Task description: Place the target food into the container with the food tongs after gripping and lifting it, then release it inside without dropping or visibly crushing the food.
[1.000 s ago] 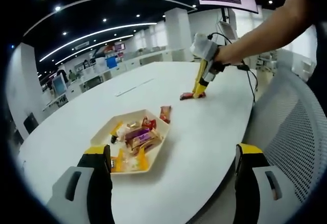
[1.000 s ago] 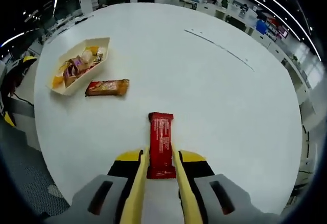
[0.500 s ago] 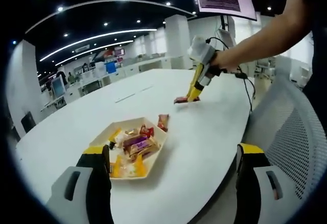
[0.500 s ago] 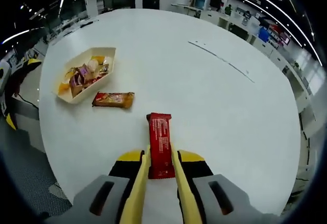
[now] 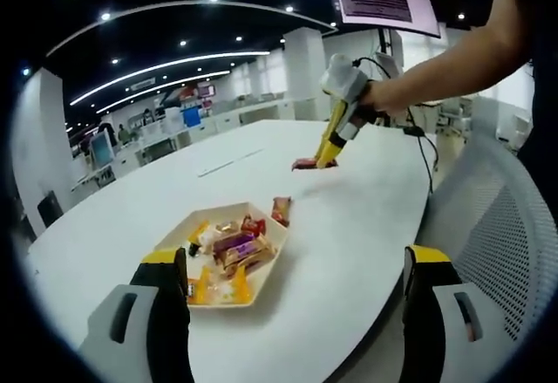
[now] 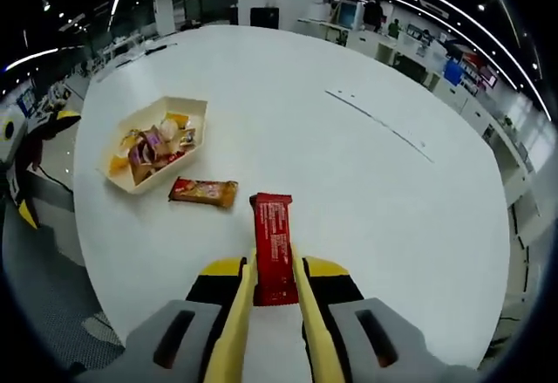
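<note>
Right gripper view: right hand-held gripper clamped on red bar, lifted clear of table. Tray at 10 o'clock, release pending. Left hand-held gripper apart, idle.

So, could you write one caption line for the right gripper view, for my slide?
Right gripper holds a red wrapped snack bar above the white table, near the beige tray of snacks.

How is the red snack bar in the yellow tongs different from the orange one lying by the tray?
The red bar is clamped between the right gripper's jaws and, in the left gripper view, held above the table; the orange bar lies flat on it beside the tray. Red points lengthwise away from the gripper; orange lies crosswise. Both are wrapped bars.
</note>
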Available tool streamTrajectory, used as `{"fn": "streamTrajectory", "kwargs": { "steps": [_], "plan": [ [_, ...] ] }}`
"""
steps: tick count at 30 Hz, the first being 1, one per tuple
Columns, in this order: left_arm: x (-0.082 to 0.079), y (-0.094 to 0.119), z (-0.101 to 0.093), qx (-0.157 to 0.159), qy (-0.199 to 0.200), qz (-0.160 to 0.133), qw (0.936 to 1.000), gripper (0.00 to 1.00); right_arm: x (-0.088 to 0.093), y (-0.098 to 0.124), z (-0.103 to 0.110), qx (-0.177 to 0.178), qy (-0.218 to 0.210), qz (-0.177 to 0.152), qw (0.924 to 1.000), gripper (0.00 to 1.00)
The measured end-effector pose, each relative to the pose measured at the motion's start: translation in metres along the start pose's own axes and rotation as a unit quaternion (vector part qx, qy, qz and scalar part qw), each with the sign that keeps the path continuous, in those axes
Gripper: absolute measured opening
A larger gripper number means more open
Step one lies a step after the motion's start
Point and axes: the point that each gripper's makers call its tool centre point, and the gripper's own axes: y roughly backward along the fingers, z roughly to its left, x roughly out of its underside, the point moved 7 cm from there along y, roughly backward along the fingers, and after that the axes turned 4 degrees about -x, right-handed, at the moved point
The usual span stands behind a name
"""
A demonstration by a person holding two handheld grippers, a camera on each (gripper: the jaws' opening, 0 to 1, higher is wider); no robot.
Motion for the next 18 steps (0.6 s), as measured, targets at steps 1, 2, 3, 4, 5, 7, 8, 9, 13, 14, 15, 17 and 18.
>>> {"fn": "streamTrajectory", "kwargs": {
  "steps": [1, 2, 3, 4, 5, 7, 8, 9, 13, 14, 15, 17, 18],
  "plan": [
    [0.0, 0.0, 0.0, 0.0, 0.001, -0.001, 1.0, 1.0, -0.001, 0.002, -0.001, 0.001, 0.0, -0.002, 1.0, 0.23],
    [0.0, 0.0, 0.001, 0.0, 0.002, -0.001, 1.0, 1.0, -0.002, 0.003, -0.002, 0.001, 0.001, -0.002, 1.0, 0.23],
    [-0.001, 0.001, 0.001, 0.0, 0.005, -0.002, 1.0, 1.0, -0.004, 0.006, -0.004, 0.003, 0.004, -0.003, 1.0, 0.23],
    [-0.001, 0.001, 0.001, -0.001, 0.005, -0.002, 1.0, 1.0, -0.005, 0.008, -0.004, 0.005, 0.005, -0.004, 1.0, 0.23],
    [-0.001, 0.001, 0.001, -0.002, 0.005, -0.002, 1.0, 1.0, -0.007, 0.01, -0.005, 0.005, 0.006, -0.004, 1.0, 0.23],
    [-0.001, 0.001, 0.001, -0.002, 0.005, -0.003, 1.0, 1.0, -0.009, 0.012, -0.008, 0.006, 0.011, -0.004, 0.9999, 0.23],
    [-0.001, 0.001, 0.001, -0.003, 0.005, -0.002, 1.0, 1.0, -0.011, 0.013, -0.009, 0.005, 0.013, -0.005, 0.9999, 0.23],
    [-0.001, 0.001, 0.001, -0.003, 0.005, -0.003, 1.0, 0.99, -0.012, 0.014, -0.009, 0.005, 0.014, -0.004, 0.9999, 0.23],
    [0.0, 0.001, 0.002, -0.003, 0.004, -0.001, 1.0, 0.99, -0.025, 0.018, -0.009, 0.004, 0.026, -0.009, 0.9996, 0.23],
    [-0.001, 0.001, 0.001, -0.003, 0.003, -0.002, 1.0, 0.99, -0.028, 0.019, -0.009, 0.005, 0.029, -0.01, 0.9995, 0.23],
    [-0.001, 0.001, 0.001, -0.002, 0.002, -0.001, 1.0, 0.99, -0.031, 0.02, -0.008, 0.003, 0.03, -0.012, 0.9995, 0.23],
    [0.0, 0.001, 0.001, -0.003, -0.001, 0.001, 1.0, 0.99, -0.04, 0.021, -0.006, 0.0, 0.036, -0.017, 0.9992, 0.23],
    [0.0, 0.001, 0.001, -0.003, 0.0, 0.0, 1.0, 0.99, -0.045, 0.021, -0.003, -0.001, 0.041, -0.019, 0.999, 0.23]
  ]
}}
